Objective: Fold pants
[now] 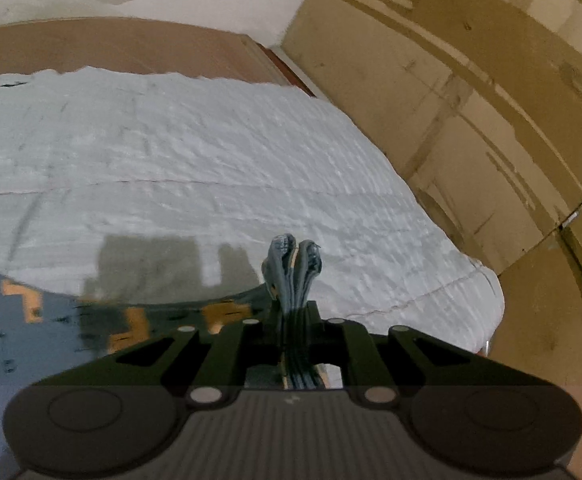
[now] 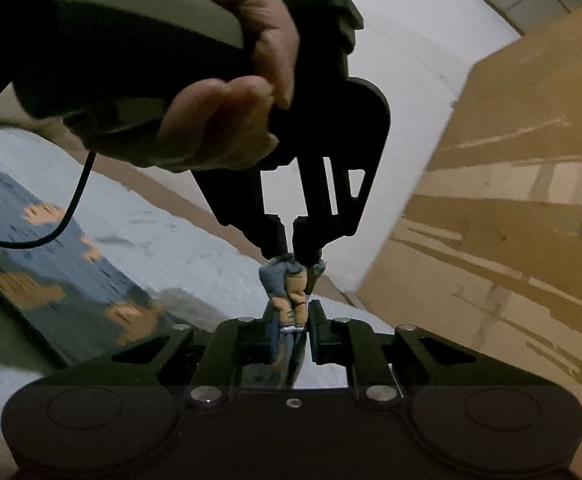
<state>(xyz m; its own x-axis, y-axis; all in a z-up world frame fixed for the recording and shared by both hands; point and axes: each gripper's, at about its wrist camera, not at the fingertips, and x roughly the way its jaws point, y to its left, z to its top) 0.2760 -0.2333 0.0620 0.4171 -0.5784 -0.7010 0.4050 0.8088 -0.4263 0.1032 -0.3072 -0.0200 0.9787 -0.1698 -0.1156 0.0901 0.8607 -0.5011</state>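
While two black grippers pinch one pair of blue pants point(image 1: 294, 264) with orange patches, left gripper point(image 1: 295, 312) and right gripper point(image 2: 294, 328) hold bunched cloth above one bumpy white sheet point(image 1: 211, 152).

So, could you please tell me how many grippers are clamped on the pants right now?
2. The right gripper pinches the bunched pants from below; the left gripper pinches the same bunch from above, facing it.

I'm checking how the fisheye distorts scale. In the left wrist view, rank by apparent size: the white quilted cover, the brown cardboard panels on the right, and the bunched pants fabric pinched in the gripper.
1. White quilted cover
2. Cardboard panels, nearly as large, so the order is unsure
3. Bunched pants fabric in the left gripper, clearly smallest
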